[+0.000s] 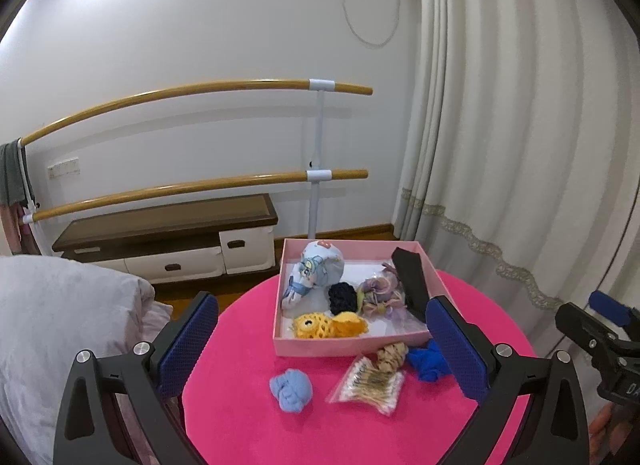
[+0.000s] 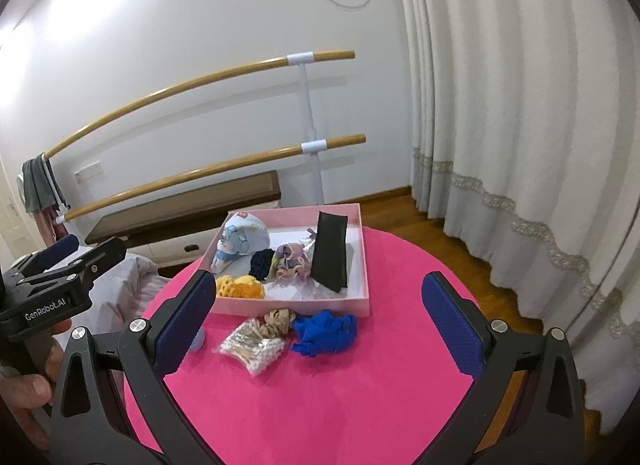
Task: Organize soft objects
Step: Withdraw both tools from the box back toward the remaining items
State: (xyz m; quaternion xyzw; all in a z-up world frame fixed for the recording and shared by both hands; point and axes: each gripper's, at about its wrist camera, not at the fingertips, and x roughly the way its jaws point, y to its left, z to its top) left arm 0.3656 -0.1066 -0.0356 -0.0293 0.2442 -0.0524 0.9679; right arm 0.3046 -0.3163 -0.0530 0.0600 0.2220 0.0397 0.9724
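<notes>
Beside white curtains [image 2: 520, 125], pink round table [image 2: 360, 385] stands.

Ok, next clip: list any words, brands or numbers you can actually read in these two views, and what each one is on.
"GenRobot.AI": white lettering on the body of the left gripper, right wrist view.
"DA": cut-off white letters on the right gripper, at the edge of the left wrist view; the rest is out of frame.
Print on the clear packet of cotton swabs: too blurred to read.
Cartoon cap in the pink box: picture only, no readable words.
</notes>
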